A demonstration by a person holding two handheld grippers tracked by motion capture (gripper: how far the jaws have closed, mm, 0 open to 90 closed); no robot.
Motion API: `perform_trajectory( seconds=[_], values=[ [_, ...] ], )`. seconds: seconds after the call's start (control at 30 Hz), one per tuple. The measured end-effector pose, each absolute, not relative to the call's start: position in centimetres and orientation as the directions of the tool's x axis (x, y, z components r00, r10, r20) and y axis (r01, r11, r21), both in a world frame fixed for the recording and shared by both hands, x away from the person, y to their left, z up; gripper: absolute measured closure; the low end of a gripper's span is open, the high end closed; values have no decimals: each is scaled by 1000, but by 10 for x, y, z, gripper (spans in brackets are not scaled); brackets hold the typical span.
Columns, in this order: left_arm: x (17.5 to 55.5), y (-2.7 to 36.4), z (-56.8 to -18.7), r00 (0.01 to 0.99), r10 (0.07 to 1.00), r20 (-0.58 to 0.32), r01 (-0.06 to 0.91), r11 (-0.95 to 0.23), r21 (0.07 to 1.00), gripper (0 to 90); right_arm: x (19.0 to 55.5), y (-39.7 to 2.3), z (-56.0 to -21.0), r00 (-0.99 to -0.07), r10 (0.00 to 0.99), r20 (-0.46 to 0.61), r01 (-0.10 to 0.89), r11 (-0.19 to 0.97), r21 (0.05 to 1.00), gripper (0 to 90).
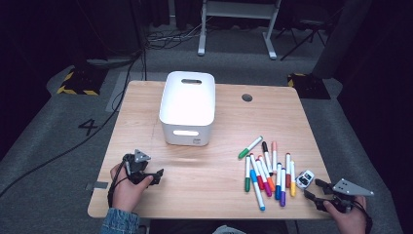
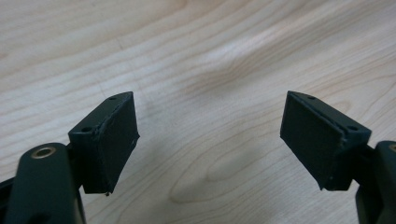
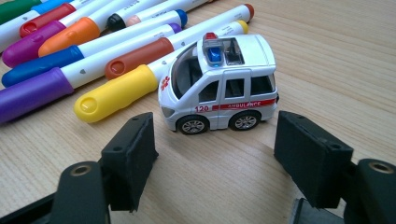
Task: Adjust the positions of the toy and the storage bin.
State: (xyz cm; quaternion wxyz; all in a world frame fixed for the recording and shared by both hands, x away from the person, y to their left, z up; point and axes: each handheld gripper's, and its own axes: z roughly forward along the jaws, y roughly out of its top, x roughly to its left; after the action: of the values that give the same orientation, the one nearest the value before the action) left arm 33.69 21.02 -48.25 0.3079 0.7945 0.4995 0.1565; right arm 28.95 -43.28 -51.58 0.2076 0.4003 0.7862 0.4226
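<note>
Nothing packed yet — right tongs [image 3: 215, 154] gape before small white toy ambulance [image 3: 219, 88]; left tongs [image 2: 208, 140] open, empty, at eight o'clock.

Light wood surface [image 1: 214, 170] on grey carpet floor [image 1: 44, 146]. Dark room, black curtains behind. White desk frame [image 1: 234, 24] at back. Black cables [image 1: 73, 141] trail across floor. Yellow-black hazard-striped bases [image 1: 78, 83] flank surface. Number "4" [image 1: 88, 126] marked on floor.

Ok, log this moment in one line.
left gripper: open, over bare table | right gripper: open, facing toy ambulance | markers: beside ambulance
</note>
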Motion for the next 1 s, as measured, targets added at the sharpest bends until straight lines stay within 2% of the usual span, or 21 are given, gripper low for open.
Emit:
perform_trajectory(
  seconds=[0.43, 0.6, 0.83, 0.9, 1.0],
  values=[
    [334, 202, -443, 504, 859, -94, 634, -293, 716, 220, 294, -432, -513, -586, 811, 12, 470, 328, 819, 298],
    [339, 205, -419, 501, 864, -54, 590, -295, 752, 226, 291, -433, -513, -575, 818, 16, 478, 320, 818, 308],
    [357, 199, -391, 490, 869, -62, 537, -245, 807, 236, 291, -433, -513, -575, 818, 12, 474, 320, 820, 309],
    [364, 196, -388, 493, 869, -25, 517, -271, 812, 234, 290, -433, -513, -570, 822, 17, 479, 315, 819, 309],
    [371, 194, -387, 482, 876, -32, 534, -265, 803, 238, 290, -433, -513, -573, 820, 12, 474, 319, 821, 309]
  ],
)
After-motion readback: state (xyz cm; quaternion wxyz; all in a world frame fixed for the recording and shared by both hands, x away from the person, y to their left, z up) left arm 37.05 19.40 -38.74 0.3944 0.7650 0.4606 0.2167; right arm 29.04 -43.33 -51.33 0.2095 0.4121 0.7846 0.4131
